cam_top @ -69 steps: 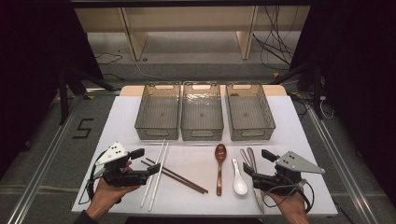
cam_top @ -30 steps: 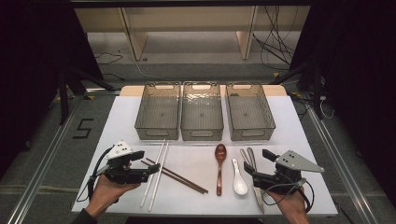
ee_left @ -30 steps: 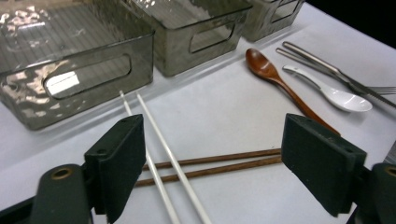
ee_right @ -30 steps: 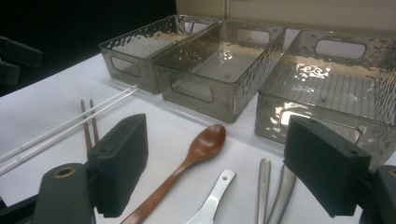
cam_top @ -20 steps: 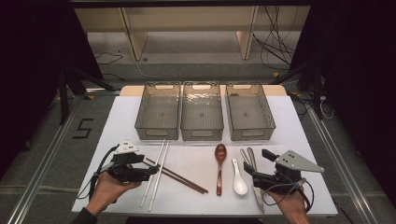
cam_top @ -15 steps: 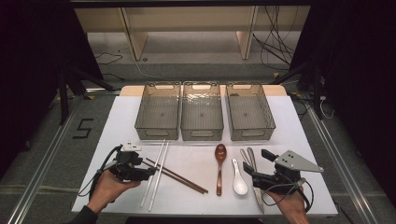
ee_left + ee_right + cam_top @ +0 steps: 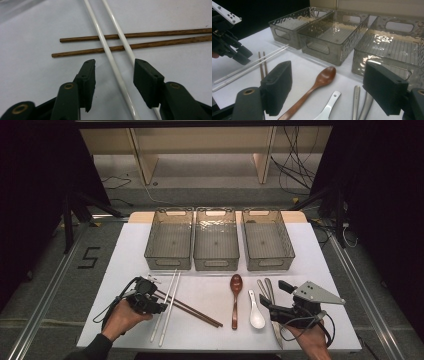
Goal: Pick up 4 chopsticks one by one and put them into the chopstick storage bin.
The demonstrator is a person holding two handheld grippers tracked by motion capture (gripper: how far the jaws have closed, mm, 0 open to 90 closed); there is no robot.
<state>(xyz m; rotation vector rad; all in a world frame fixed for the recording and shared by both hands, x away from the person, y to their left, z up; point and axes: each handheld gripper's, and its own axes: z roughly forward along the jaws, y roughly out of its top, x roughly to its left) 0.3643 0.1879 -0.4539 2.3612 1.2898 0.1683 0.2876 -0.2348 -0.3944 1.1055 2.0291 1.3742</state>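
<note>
where jaws close, white chopsticks [image 7: 113,62] lie between.

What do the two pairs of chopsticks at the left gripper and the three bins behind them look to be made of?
The thin white chopsticks look like glossy plastic or melamine: smooth, with a bright highlight along each stick. The dark brown chopsticks look like wood: visible grain, matte finish. The three grey see-through bins seem to be clear tinted plastic, with rippled, shiny walls and moulded handle cut-outs.
</note>
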